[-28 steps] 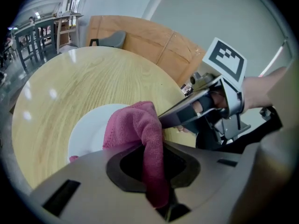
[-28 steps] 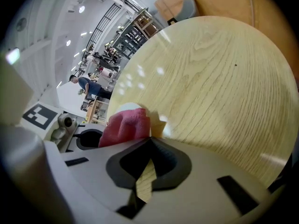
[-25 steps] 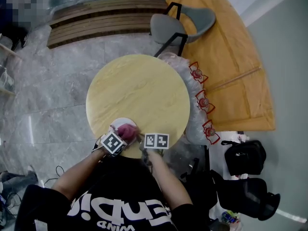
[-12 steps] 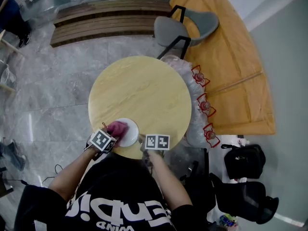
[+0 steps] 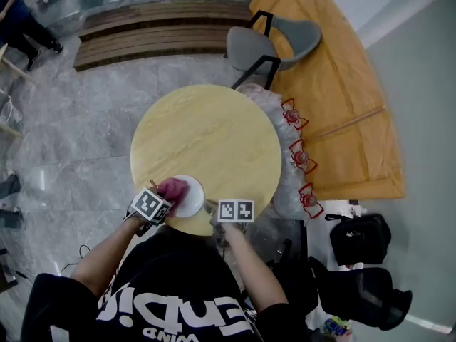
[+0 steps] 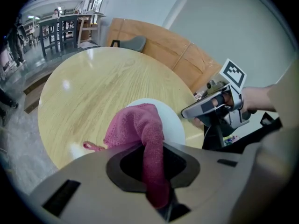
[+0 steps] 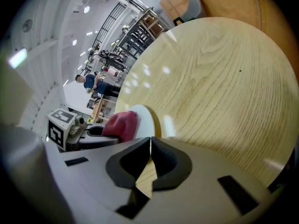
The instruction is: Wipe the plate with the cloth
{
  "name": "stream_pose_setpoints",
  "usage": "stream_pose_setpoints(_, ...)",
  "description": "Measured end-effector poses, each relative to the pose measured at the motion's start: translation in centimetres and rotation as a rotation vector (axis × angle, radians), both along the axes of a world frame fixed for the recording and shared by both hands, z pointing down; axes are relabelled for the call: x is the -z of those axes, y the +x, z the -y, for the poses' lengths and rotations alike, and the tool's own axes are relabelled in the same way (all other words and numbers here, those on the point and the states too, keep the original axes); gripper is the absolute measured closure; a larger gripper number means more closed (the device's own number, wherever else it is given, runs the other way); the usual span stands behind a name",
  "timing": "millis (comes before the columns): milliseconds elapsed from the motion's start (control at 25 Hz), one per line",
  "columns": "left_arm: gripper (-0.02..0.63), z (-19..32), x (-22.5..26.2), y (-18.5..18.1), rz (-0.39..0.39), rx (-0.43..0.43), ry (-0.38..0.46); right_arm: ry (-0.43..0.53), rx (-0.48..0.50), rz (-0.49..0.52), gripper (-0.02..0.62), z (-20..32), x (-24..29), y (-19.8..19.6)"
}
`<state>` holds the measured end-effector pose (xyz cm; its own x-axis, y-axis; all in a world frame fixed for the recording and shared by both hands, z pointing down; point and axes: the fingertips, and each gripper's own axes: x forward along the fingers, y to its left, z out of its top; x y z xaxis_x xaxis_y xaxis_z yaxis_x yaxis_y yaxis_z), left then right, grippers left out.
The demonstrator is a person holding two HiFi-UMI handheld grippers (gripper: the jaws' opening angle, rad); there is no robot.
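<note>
Here, one round wooden table (image 5: 206, 141) carries one white plate (image 5: 192, 197) and one pink cloth (image 5: 173, 188). Two hand-held grippers reach in from the person's side. One grey chair (image 5: 274, 38) stands beyond the far rim of the table.

The plate lies flat near the table edge closest to the person, left of centre.

Left gripper (image 5: 165, 197): the jaws are clamped on the cloth. In the left gripper view the cloth (image 6: 140, 129) rises out of the closed jaws of the left gripper (image 6: 158, 190) as a narrow strip. It then spreads into a bunched mass resting on the near left part of the plate (image 6: 174, 122). The long axis of the cloth runs along the jaw line, away from the gripper and onto the plate. A small loop (image 6: 91, 146) hangs off the left side of the cloth, over the bare table (image 6: 103, 78).

Right gripper (image 5: 211, 206): the jaws are pressed together with nothing between them, as the right gripper view shows (image 7: 150, 149). The tips lie just beside the plate's rim (image 7: 148, 120); contact cannot be told. From that view the cloth (image 7: 120, 125) sits on the plate's far side, against the left gripper (image 7: 88, 132).
</note>
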<state>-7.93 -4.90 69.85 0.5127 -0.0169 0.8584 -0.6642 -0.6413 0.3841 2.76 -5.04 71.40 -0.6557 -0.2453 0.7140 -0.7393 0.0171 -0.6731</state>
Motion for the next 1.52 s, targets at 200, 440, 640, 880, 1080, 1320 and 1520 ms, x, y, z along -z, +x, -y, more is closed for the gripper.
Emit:
stream_pose_setpoints(200,0.54,0.4,1.2,-0.2,-0.009,0.023,-0.012,0.084,0.03,-0.021,0.572,0.6,3.2,0.3)
stream_pose_setpoints(440,0.54,3.8,10.1,2.0,-0.162,0.055,0.16,0.516,0.14,-0.107,0.573,3.4,13.5,0.0)
stream_pose_setpoints(640,0.54,5.5,19.7,3.8,-0.33,0.066,0.457,0.954,0.127,-0.157,0.574,4.7,25.9,0.6)
stream_pose_setpoints(880,0.54,4.8,29.7,4.6,-0.512,0.097,0.805,1.314,0.062,-0.233,0.574,3.5,36.6,0.3)
stream_pose_setpoints(1080,0.54,3.2,33.1,4.3,-0.568,0.129,0.931,1.442,-0.003,-0.269,0.574,1.1,39.9,-1.0)
stream_pose_setpoints(1320,0.54,2.8,34.2,3.9,-0.568,0.139,0.997,1.475,-0.033,-0.286,0.574,0.3,40.4,-1.4)
stream_pose_setpoints(1520,0.54,2.9,34.6,3.8,-0.551,0.149,1.017,1.44,-0.083,-0.288,0.575,0.8,40.1,-0.7)
